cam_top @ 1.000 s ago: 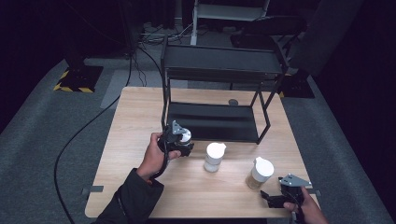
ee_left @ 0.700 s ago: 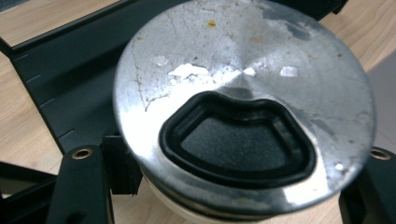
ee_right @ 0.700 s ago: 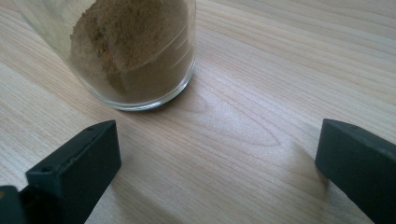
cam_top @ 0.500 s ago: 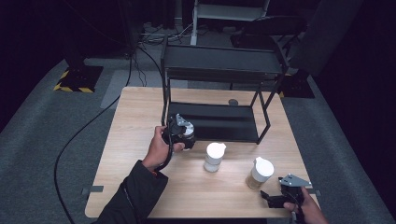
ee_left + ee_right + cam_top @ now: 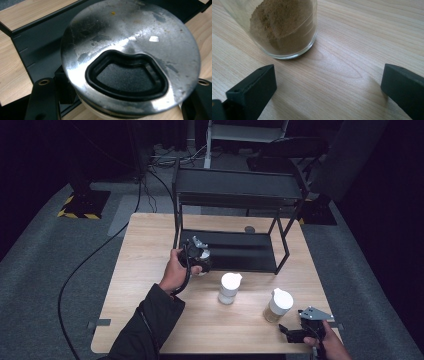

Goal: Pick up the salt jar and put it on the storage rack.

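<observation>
A jar with a steel lid [image 5: 130, 57] sits pinched between the left gripper [image 5: 199, 256] fingers, held over the black shelf rack [image 5: 235, 251]. The right gripper [image 5: 300, 332] has its fingers spread wide on the wooden table [image 5: 352, 50], a glass jar of brown powder [image 5: 284, 27] just beyond its left finger.

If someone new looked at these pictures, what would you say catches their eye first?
Probably the left gripper, shut on a jar with a scuffed metal lid at the front edge of the black shelf rack. Next come two white-capped jars on the wooden table: a white jar mid-table, and a jar of brown powder before the open right gripper.
</observation>
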Demonstrator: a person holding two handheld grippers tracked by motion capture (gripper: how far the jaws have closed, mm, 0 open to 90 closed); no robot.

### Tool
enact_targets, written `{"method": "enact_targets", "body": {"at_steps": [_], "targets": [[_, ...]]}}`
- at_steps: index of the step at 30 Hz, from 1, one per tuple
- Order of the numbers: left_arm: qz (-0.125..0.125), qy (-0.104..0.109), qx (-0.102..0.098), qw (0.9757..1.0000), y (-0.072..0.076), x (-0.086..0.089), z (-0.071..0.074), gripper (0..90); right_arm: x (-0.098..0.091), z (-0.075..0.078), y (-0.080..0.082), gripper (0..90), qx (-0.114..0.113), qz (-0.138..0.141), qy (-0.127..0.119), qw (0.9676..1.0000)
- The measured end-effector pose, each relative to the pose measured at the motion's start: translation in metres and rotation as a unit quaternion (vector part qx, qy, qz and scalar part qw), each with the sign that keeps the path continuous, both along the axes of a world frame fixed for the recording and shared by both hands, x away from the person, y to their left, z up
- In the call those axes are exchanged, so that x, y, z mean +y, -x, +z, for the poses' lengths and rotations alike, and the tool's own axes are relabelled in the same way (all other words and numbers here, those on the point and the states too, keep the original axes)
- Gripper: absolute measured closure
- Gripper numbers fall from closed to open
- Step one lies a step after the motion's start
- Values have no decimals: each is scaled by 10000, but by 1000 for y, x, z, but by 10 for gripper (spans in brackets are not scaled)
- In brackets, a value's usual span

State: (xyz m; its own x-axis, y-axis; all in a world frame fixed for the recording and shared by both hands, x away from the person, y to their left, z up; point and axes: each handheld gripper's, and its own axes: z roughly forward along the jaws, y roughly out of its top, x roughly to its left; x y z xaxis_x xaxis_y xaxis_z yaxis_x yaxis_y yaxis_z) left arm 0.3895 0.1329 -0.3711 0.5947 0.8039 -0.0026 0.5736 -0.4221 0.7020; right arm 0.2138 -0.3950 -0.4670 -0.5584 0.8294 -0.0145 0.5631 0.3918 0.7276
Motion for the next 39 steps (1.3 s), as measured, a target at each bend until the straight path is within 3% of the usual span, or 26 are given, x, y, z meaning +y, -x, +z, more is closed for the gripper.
{"method": "enact_targets", "body": {"at_steps": [19,34,39], "targets": [[188,-50,95,9998,-32,-18,4,305,0,0,0,0,-6,6,-6,10000],[289,61,92,9995,-48,-27,3,305,0,0,0,0,-4,15,-3,10000],[324,5,125,9994,-52,-31,2,305,0,0,0,0,0,18,-1,10000]]}}
